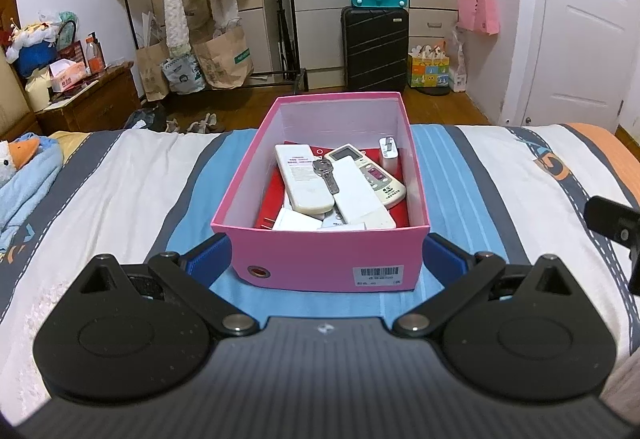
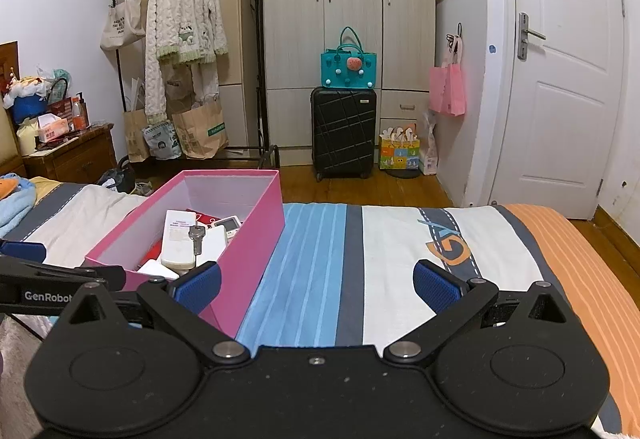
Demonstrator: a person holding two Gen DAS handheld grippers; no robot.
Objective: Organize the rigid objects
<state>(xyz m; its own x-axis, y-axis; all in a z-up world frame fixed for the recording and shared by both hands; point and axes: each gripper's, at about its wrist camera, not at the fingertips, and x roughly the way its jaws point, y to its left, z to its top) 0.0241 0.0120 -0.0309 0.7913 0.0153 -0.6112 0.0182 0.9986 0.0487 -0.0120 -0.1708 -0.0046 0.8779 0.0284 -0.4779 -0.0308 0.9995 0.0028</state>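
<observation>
The pink box (image 1: 320,263) sits on the striped bed (image 1: 120,175), already holding two white remotes (image 1: 306,179), a key (image 1: 326,175) lying across them, an adapter (image 1: 388,153) and other small items, so the sorting looks nearly or wholly done. The left tongs (image 1: 326,259) are spread wide with the near end of the box between the blue pads, not visibly touching, while the right tongs (image 2: 316,285) gape wide and empty over bare bedding just beside the box. The next move probably calls for closing on the box or backing away; beyond stand a wardrobe (image 2: 340,19), black suitcase (image 2: 344,131), clothes rack (image 2: 184,39) and white door (image 2: 568,79).
</observation>
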